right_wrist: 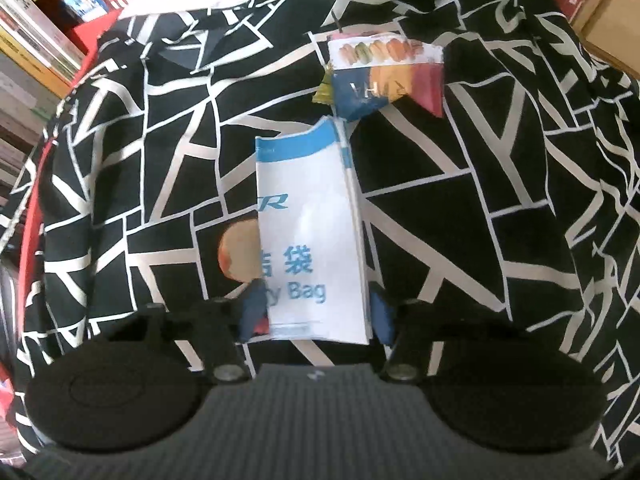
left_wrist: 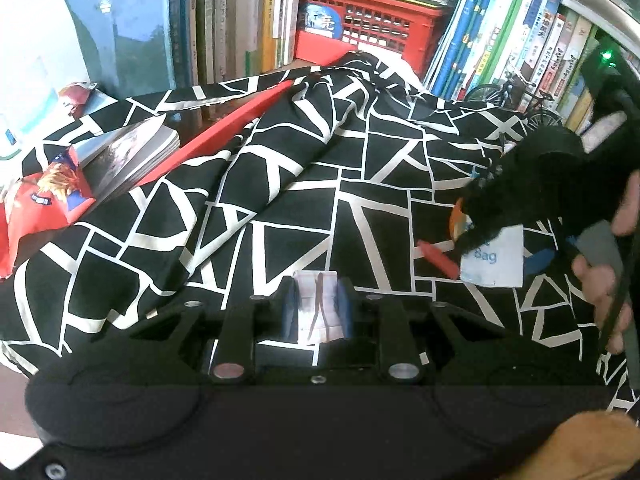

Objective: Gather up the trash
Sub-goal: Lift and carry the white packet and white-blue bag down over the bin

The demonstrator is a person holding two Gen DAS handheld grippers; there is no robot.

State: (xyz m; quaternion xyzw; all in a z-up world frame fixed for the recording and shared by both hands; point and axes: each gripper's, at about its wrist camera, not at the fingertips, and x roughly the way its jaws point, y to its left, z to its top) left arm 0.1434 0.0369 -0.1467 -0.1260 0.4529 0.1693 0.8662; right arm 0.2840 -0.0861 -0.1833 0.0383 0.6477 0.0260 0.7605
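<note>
A black cloth with white lines point(left_wrist: 280, 208) covers the surface. At the bottom of the left wrist view, my left gripper point(left_wrist: 318, 312) is shut on a small pale folded wrapper point(left_wrist: 316, 292) just above the cloth. My right gripper point(right_wrist: 316, 318) points steeply down with a white paper bag with blue print point(right_wrist: 312, 216) between its blue pads; a thin gap shows at the right pad, and the bag point(left_wrist: 496, 260) lies flat on the cloth. Beyond it lies a colourful macaron wrapper point(right_wrist: 386, 72). An orange round thing point(right_wrist: 236, 252) and a red piece point(left_wrist: 438, 258) sit beside the bag.
A red snack bag point(left_wrist: 44, 204), a thick booklet point(left_wrist: 132, 152) and a red board point(left_wrist: 240, 120) lie at the left. Shelves of books point(left_wrist: 520, 32), a red crate point(left_wrist: 372, 20) and a small model bicycle point(left_wrist: 516, 96) stand behind. A person's hand point(left_wrist: 600, 280) holds the right gripper.
</note>
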